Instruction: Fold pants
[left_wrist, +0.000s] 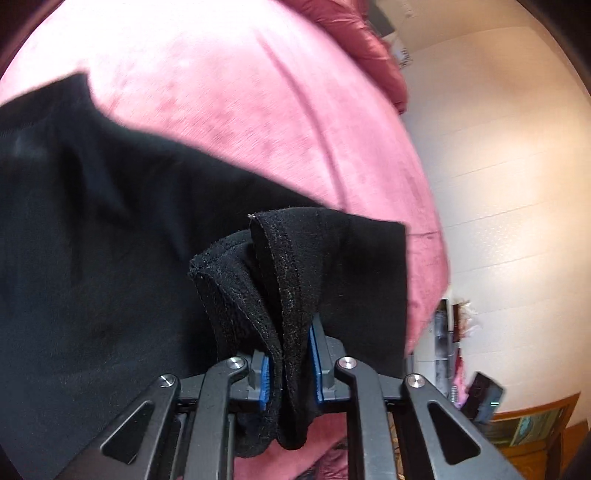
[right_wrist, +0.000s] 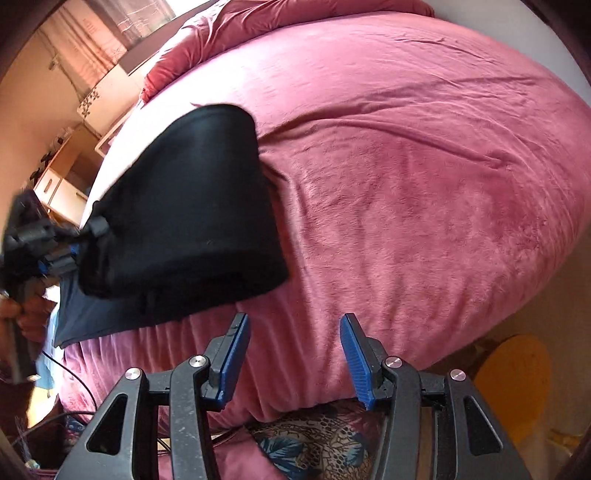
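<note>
The black pants (left_wrist: 110, 229) lie on the pink bed cover (left_wrist: 229, 92), near the edge of the bed. The left gripper (left_wrist: 290, 363) is closed on a bunched hem of the pants: several folds of the black cloth stand up between its blue fingers (left_wrist: 265, 380), which press on the cloth from both sides. From this hold the rest of the garment spreads away to the left and above.

In the right wrist view the pants (right_wrist: 192, 206) are a dark folded mass on the bed, with the left gripper (right_wrist: 79, 240) at their left edge. The right gripper (right_wrist: 295, 343) is about half open and holds nothing. Its fingers (right_wrist: 352, 354) are apart from the pants, just below and to the right of the cloth, over bare pink cover.
</note>
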